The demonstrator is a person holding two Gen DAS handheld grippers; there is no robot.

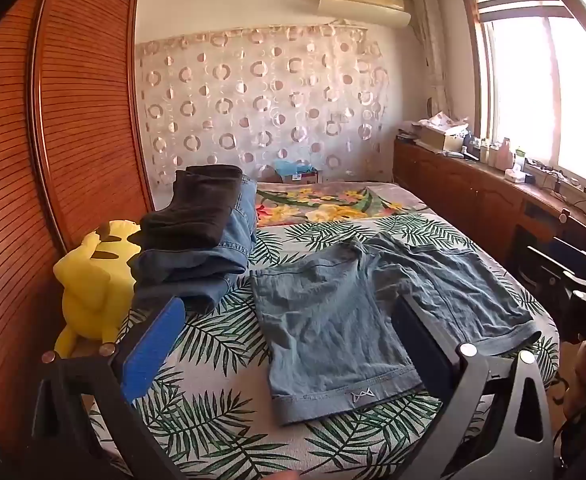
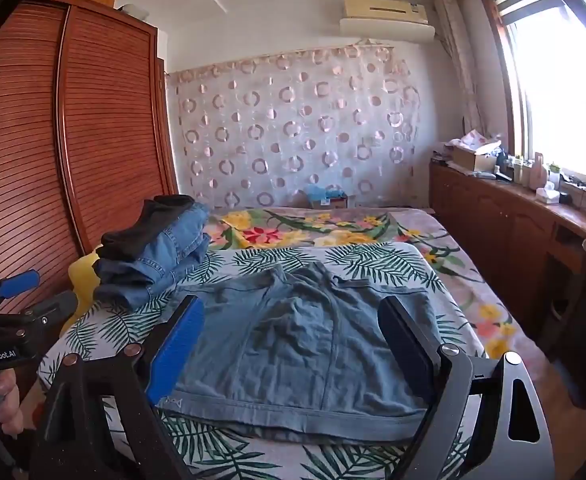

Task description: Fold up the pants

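From the left wrist view, the left hand-held gripper (image 1: 289,344) hangs above the near edge of the bed (image 1: 213,432), its two fingers spread wide and holding nothing. The pants (image 1: 357,304), a pair of pale blue denim shorts, lie flat on the leaf-print cover, straight ahead at twelve o'clock and running off toward two o'clock. The waistband is at the far end and the two leg hems point back toward the camera. The nearer leg sits between the fingers; its hem lies just ahead of them. A stack of folded clothes (image 1: 197,240) rests at ten o'clock, with a yellow plush toy (image 1: 89,288) beside it at nine.

From the right wrist view, the right hand-held gripper (image 2: 293,352) is likewise spread and empty, with the pants (image 2: 301,344) squarely at twelve o'clock. The hems run nine to three across the frame, so the long axis runs six to twelve, away from the gripper. The left hand-held gripper (image 2: 13,304) shows at nine o'clock, off the garment's side. I judge each gripper nearest its own leg hem, so the next grasp turns on reaching forward and down to those hems.
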